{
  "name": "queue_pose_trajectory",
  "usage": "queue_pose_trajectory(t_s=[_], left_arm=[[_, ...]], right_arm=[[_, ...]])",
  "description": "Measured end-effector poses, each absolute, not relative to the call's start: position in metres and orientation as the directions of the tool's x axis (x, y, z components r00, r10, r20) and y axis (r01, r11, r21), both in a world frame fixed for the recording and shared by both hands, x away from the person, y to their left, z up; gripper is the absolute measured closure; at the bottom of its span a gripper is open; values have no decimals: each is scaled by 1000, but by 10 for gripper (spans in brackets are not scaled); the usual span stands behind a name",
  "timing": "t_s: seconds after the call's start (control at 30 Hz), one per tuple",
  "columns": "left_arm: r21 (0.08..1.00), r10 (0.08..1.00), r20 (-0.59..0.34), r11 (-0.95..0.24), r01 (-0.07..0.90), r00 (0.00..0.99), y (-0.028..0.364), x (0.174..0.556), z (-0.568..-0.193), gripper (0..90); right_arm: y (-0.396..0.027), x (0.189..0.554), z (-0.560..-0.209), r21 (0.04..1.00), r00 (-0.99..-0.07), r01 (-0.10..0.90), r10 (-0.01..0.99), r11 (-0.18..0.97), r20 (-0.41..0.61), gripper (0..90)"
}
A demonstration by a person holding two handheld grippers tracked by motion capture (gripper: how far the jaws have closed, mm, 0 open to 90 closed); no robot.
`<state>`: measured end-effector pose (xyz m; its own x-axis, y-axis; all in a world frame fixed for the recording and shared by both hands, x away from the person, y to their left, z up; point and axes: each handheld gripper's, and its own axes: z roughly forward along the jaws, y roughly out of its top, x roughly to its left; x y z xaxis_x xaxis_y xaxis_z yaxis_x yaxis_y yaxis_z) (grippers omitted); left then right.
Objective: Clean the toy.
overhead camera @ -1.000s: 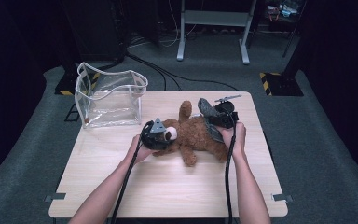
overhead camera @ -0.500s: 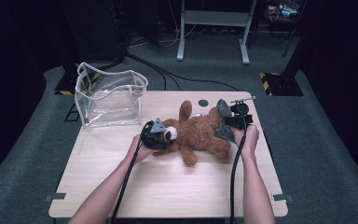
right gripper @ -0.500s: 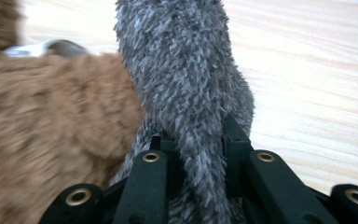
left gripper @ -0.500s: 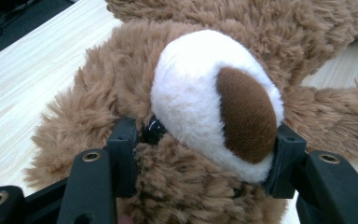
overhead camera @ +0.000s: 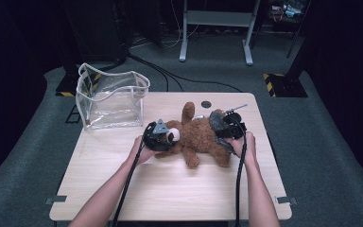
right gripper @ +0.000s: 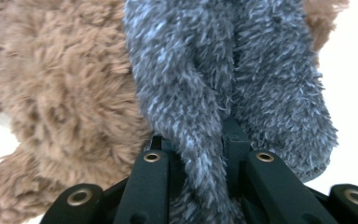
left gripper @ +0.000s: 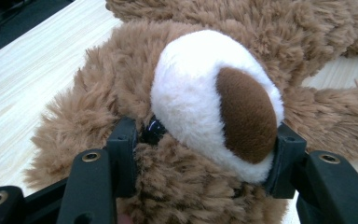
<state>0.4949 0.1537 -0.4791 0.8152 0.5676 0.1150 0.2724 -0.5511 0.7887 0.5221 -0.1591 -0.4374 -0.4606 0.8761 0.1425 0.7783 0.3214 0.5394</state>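
Observation:
A brown teddy bear (overhead camera: 199,138) lies on its back across the middle of the wooden table (overhead camera: 170,189), head to the left. My left gripper (overhead camera: 169,138) is shut on its head: in the left gripper view the jaws press the fur either side of the white muzzle (left gripper: 200,98), and the gripper (left gripper: 205,156) holds there. My right gripper (overhead camera: 222,133) is at the bear's lower body, shut on a fold of grey fuzzy cloth (overhead camera: 216,120). In the right gripper view that grey cloth (right gripper: 261,84) is pinched between the jaws of the gripper (right gripper: 205,144), against the brown fur (right gripper: 65,93).
An open clear plastic bag (overhead camera: 111,101) with white trim stands at the table's back left. A small dark round spot (overhead camera: 206,104) and a thin metal piece (overhead camera: 236,109) lie behind the bear. Bare wood stretches along the front of the table.
My right hand has shifted right and sunk toward the bear's legs, still holding the grey cloth, uncovering the dark round spot. The left gripper and the bear's head stayed put.

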Motion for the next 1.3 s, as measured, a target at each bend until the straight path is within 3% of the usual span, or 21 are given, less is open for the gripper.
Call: queue_pose_trajectory(t_s=[0.2,0.43,0.63,0.93,1.07,1.13,1.3], left_arm=[[787,565,117,-555,270,817,154,496,-479,427],[787,567,112,-553,275,816,155,495,-479,425],[787,567,113,-553,275,816,155,495,-479,425],[787,569,116,-552,274,814,154,495,-479,424],[786,572,113,-552,279,813,154,495,-479,424],[788,570,111,-550,277,814,154,495,-479,424],[791,572,107,-545,279,813,155,494,-479,420]], right_arm=[[-168,538,-448,533,-385,794,921,292,68,766],[-189,546,-445,607,-176,791,979,79,102,760],[-196,523,-424,656,-228,747,969,113,93,759],[-161,515,-421,594,-392,757,917,273,78,757],[-159,530,-435,583,-354,773,933,250,71,757],[-163,536,-439,584,-291,782,956,216,36,756],[-175,531,-428,618,-245,770,968,162,51,753]])
